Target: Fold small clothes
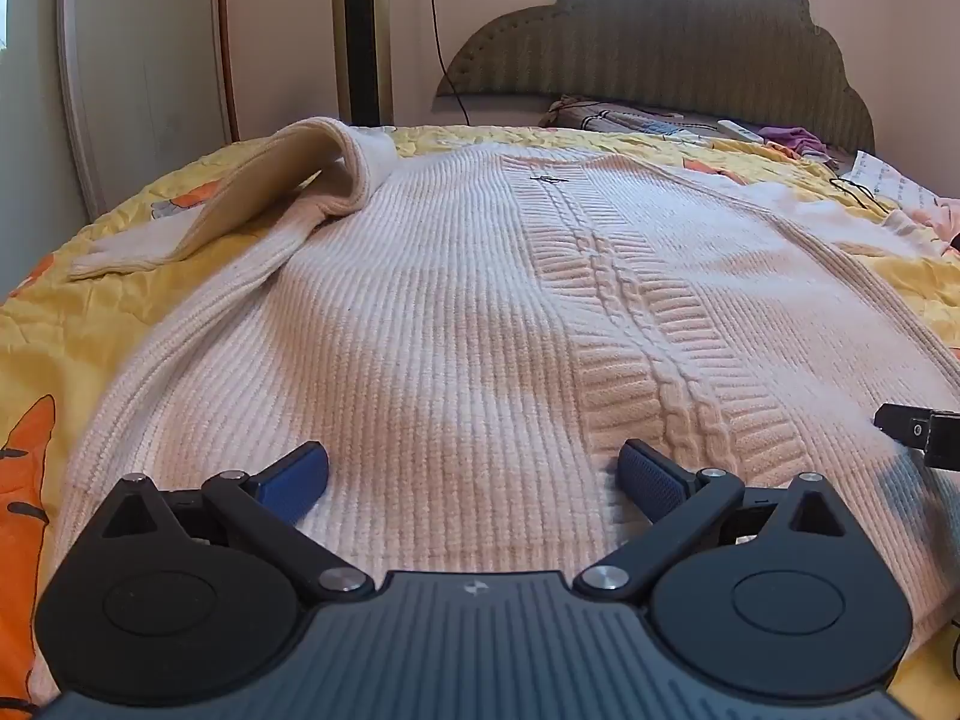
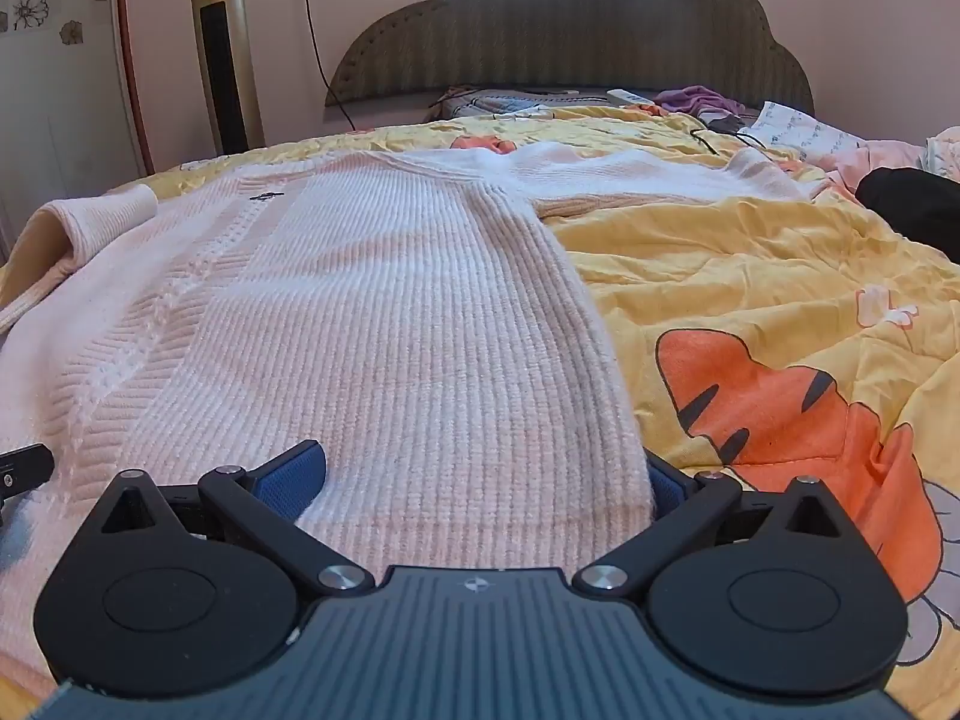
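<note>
A pale pink ribbed knit sweater (image 1: pixel 456 312) lies flat on the yellow quilt, hem toward me, with a cable band down its middle. Its left sleeve (image 1: pixel 252 204) is folded over with the cuff curled up. It also shows in the right wrist view (image 2: pixel 372 324), where its right sleeve (image 2: pixel 636 180) stretches out sideways. My left gripper (image 1: pixel 474 480) is open, both blue pads resting on the hem. My right gripper (image 2: pixel 486 480) is open at the hem's right corner; the left pad (image 2: pixel 294 474) lies on the knit, the right pad is partly hidden beside the sweater's edge.
The yellow quilt (image 2: pixel 750 252) with orange tiger prints covers the bed. A grey headboard (image 2: pixel 570 30), a pillow, a remote, purple cloth (image 2: pixel 696 99), paper and a black garment (image 2: pixel 912 204) lie at the far and right side. A tower heater (image 2: pixel 225 54) stands at the wall.
</note>
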{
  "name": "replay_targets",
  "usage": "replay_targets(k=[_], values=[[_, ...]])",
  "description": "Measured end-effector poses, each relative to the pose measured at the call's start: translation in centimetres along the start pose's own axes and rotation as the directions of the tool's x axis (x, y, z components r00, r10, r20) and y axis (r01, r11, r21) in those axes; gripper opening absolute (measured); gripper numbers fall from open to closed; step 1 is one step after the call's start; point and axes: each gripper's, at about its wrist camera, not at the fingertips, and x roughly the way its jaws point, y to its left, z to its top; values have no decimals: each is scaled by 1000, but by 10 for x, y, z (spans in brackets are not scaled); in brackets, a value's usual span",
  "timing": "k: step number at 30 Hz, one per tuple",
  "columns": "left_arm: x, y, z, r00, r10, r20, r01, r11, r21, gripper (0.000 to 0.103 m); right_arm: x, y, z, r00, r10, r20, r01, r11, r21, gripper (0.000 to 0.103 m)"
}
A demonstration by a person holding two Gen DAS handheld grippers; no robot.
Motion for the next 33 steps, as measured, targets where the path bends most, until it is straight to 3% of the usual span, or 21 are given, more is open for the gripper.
replay_targets(k=[33], values=[[0,-2,-3,1000,-7,-5,7,1000,4,103,0,0,0,1000,0,-2,0,1000,1,103]])
